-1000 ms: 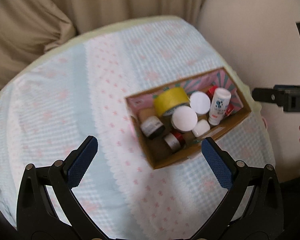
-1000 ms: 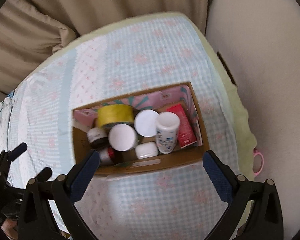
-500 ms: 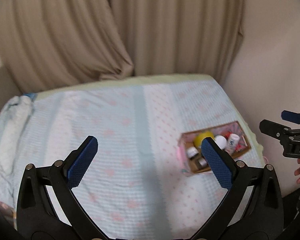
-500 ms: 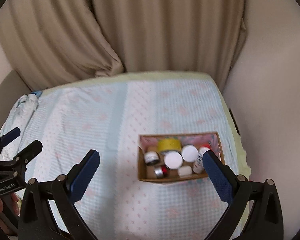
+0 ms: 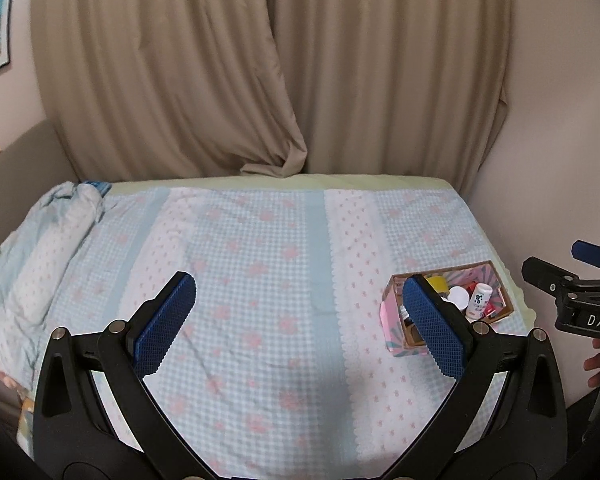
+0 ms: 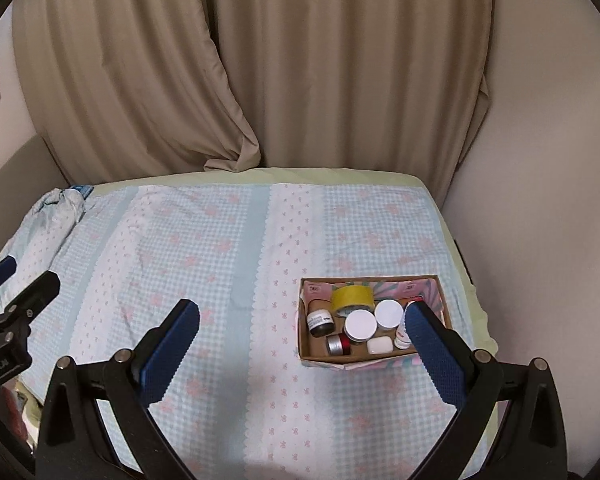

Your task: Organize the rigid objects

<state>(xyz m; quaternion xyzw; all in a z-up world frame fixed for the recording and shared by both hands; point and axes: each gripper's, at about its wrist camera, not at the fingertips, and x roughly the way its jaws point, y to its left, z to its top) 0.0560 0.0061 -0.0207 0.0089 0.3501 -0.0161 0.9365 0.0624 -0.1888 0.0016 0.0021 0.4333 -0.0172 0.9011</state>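
A cardboard box (image 6: 312, 354) sits on the right side of the bed and also shows in the left wrist view (image 5: 504, 300). It holds a yellow tape roll (image 6: 352, 298), white-lidded jars (image 6: 362, 324), a dark jar (image 6: 320, 322), a red and silver jar (image 6: 339, 345), a small white case (image 6: 380, 345) and a white bottle (image 5: 479, 299). My left gripper (image 5: 300, 320) is open and empty, well back from the box. My right gripper (image 6: 302, 354) is open and empty, raised in front of the box. The right gripper's far finger partly hides the bottle.
The bed carries a pale blue checked cover with pink flowers (image 6: 204, 264). A bunched part of the cover (image 5: 56, 236) lies at the far left. Beige curtains (image 6: 300, 80) hang behind, and a wall (image 6: 540, 200) runs along the right edge.
Both grippers have pulled far back and up from the box, so it now looks small. The views tilted up to show the curtains. Both stayed open.
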